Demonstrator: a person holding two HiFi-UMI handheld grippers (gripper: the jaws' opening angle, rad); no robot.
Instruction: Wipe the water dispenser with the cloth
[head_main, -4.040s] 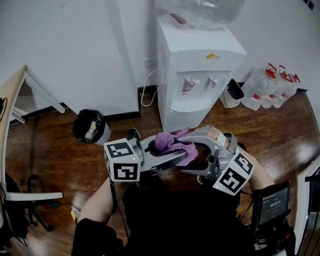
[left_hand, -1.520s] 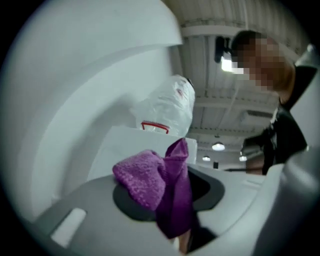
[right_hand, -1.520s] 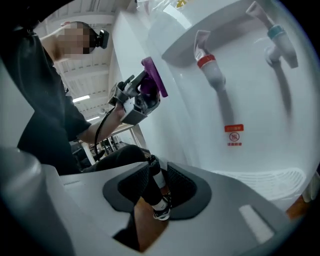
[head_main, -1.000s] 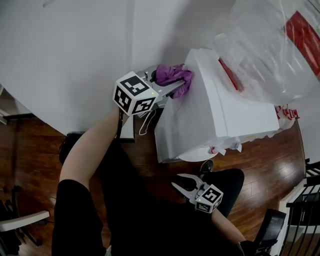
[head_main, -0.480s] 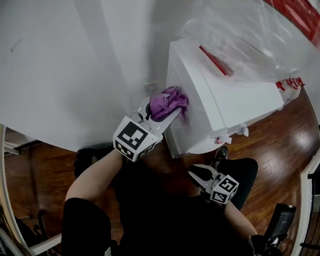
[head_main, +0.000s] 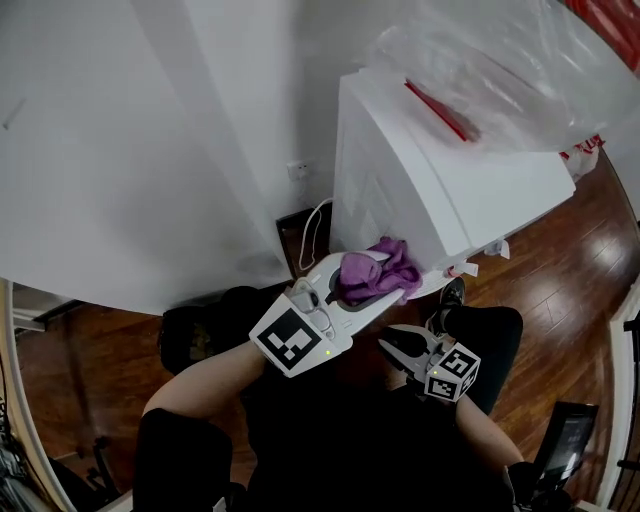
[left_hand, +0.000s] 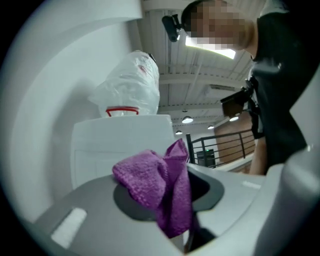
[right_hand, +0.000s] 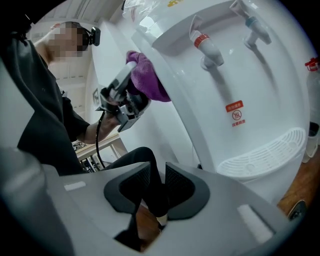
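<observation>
Pressure on the water dispenser (head_main: 430, 190) is the hazard: were its side shoved hard, the plastic-wrapped bottle (head_main: 500, 60) on top could be rocked. The purple cloth (head_main: 385, 262), bunched and clamped in the left gripper (head_main: 368, 290), is laid against that side near the front edge and could be dragged loose. The taps (right_hand: 207, 47) could be snagged. Nothing is held in the right gripper (head_main: 393, 348), its jaws just narrowed yet apart.

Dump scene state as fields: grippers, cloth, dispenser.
left gripper: shut on cloth
cloth: purple, bunched, against the water dispenser's side panel near its front edge
water dispenser: white, upright, plastic-wrapped bottle on top
right gripper: held low, off the dispenser; fingers slightly apart, have just been closing, nothing between them
task step: side panel wipe under way
</observation>
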